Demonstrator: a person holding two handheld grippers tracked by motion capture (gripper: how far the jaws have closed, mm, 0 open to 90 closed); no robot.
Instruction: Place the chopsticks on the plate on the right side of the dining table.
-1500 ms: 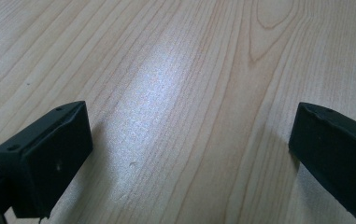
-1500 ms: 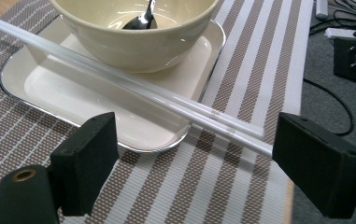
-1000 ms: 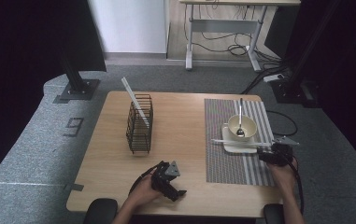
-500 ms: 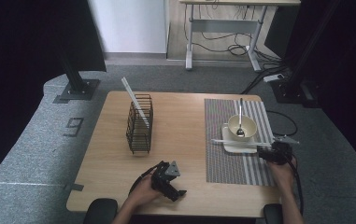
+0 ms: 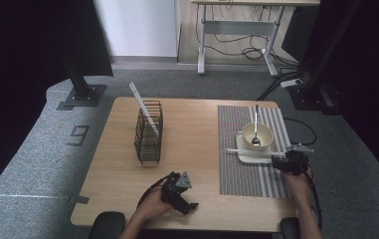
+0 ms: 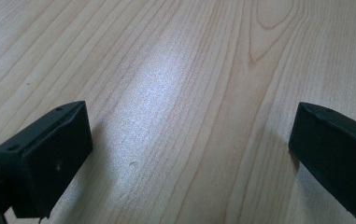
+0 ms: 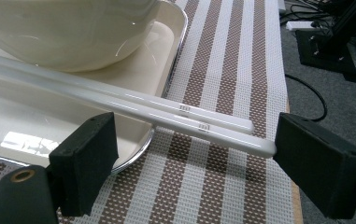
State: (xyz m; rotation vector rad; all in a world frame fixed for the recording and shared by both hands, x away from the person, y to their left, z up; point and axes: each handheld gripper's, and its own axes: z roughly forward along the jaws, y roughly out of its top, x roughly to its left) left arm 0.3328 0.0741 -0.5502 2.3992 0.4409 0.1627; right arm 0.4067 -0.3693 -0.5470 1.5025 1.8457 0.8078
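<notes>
right gripper [image 7: 194,158]: jaws wide apart around ends of two white plastic chopsticks [image 7: 119,100], no clamp | chopsticks: across square cream plate [image 7: 166,60], tips over striped placemat [image 7: 231,70] | left gripper [image 6: 189,154]: jaws apart, nothing between, over wooden table [image 6: 175,70]

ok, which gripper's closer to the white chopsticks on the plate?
Right. The right gripper has its open jaws on either side of the chopsticks' ends; the left gripper rests across the table, over bare wood.

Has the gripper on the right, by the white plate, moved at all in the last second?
No. The right gripper sits at the same spot beside the plate rim on the striped placemat.
</notes>
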